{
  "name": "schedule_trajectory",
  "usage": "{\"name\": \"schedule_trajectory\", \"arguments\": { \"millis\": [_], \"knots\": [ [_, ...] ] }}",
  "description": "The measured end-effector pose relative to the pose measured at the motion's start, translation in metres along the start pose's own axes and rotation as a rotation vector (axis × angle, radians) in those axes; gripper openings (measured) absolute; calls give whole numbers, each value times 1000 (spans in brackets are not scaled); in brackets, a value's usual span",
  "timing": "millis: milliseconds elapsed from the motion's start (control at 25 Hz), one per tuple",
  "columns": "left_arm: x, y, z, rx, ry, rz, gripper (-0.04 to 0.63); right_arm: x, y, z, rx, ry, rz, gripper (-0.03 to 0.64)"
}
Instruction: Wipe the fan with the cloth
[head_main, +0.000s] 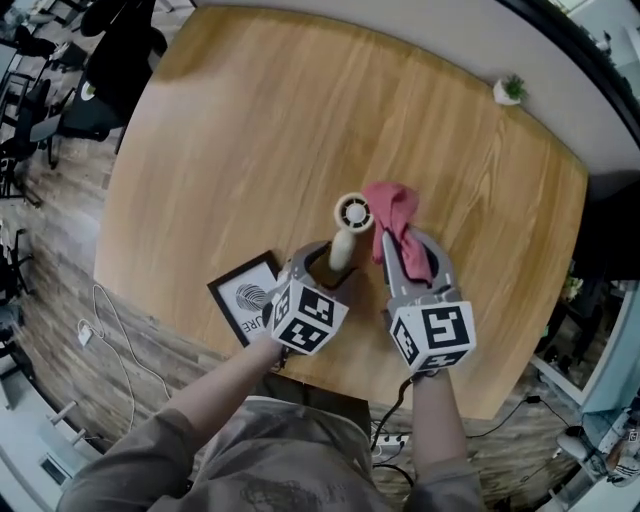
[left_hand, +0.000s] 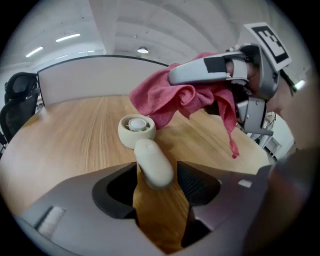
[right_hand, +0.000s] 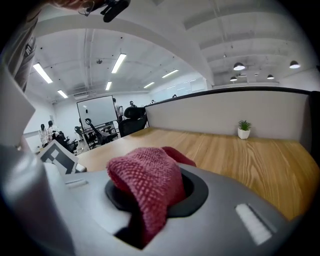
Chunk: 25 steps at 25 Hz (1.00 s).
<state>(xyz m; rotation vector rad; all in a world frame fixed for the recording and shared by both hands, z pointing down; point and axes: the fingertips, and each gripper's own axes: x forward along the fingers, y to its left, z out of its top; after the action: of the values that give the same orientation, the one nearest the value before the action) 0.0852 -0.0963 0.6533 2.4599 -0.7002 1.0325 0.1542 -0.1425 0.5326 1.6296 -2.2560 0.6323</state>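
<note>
left gripper stands spread around the fan handle, not clamped. my right gripper pinches the cloth beside the fan. i judge all the wiping is left to do.

A light wooden table fills the view. A small potted plant stands at its far right corner, and a black-framed card lies at the near edge. Left of the table are black office chairs, and a white cable trails over the plank floor.
</note>
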Motion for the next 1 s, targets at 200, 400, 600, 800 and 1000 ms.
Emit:
{"name": "schedule_trajectory", "arguments": {
  "millis": [200,400,600,800,1000],
  "knots": [
    [5,1,0,28,-11,24,230,23,-4,-9,11,-6,36,84],
    [9,0,0,45,-14,21,227,49,-2,-28,11,63,100,84],
    [10,2,3,27,-29,22,227,50,25,-58,-38,197,196,83],
    [12,2,4,20,-31,3,221,33,53,-83,-65,292,338,84],
    [10,3,5,24,-34,2,218,42,47,-71,-80,286,309,84]
  ]
}}
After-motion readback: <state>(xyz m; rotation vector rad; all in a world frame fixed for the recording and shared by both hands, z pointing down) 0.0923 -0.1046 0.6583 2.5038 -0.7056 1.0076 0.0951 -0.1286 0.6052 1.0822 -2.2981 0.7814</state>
